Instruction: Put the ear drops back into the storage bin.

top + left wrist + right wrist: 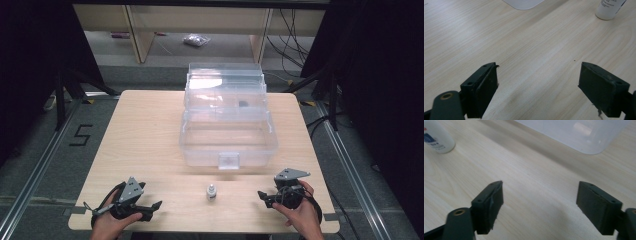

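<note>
A small white bottle (212,191) stands upright on the wooden table (145,135), near its front edge and between my two grippers. The bottle (608,8) is at the top right of the left gripper view and the bottle (437,136) is at the top left of the right gripper view. My left gripper (156,205) rests at the front left, held by a hand, its jaws wide apart over bare wood (537,77). My right gripper (262,196) sits at the front right, also open with nothing between its jaws (539,202).
A clear plastic box (227,142) with its lid (225,82) raised stands in the middle of the table, just behind the bottle. Its front corner (584,135) lies ahead of the right gripper. Dark frames and cables flank the table.
</note>
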Tool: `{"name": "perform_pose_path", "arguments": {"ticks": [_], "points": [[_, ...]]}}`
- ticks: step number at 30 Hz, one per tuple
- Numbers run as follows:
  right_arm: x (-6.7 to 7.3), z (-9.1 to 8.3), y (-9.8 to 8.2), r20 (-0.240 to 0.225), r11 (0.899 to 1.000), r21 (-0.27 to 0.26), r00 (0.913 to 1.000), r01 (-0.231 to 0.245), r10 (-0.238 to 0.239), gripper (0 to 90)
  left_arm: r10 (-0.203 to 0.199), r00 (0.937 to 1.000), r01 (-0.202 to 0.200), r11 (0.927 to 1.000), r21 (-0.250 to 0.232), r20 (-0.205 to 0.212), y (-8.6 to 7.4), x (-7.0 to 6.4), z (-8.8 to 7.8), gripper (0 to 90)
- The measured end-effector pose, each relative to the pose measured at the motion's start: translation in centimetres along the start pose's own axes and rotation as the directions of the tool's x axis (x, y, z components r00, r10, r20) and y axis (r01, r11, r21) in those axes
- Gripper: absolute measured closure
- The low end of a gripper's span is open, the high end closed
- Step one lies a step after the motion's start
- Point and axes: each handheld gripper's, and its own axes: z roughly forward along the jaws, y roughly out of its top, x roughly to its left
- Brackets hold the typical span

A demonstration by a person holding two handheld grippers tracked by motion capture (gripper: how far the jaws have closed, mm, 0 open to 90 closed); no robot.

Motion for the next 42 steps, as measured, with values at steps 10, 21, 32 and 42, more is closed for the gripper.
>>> {"name": "perform_pose_path", "arguments": {"ticks": [10, 21, 32, 42], "points": [[0.7, 0.0, 0.4, -0.033, 1.000, 0.004, 0.9991, 0.027, -0.027, 24.0, -0.005, 1.0000, 0.005, 0.9999, 0.014, 0.009, 0.0, 0.0, 0.0, 15.1], [3.2, 0.1, 2.6, -0.093, 0.977, 0.135, 0.9835, 0.167, -0.155, 27.0, -0.001, 1.0000, 0.001, 1.0000, -0.002, -0.002, -0.1, 0.0, 0.1, 15.0], [5.5, 1.6, 4.7, -0.143, 0.940, 0.205, 0.9580, 0.274, -0.248, 26.2, -0.003, 1.0000, 0.003, 1.0000, 0.009, 0.003, 0.0, 0.1, 0.0, 15.1], [6.9, 2.3, 6.4, -0.191, 0.912, 0.213, 0.9305, 0.350, -0.313, 24.8, -0.011, 0.9999, 0.011, 0.9999, 0.006, 0.004, 0.0, 0.0, 0.0, 15.0]]}}
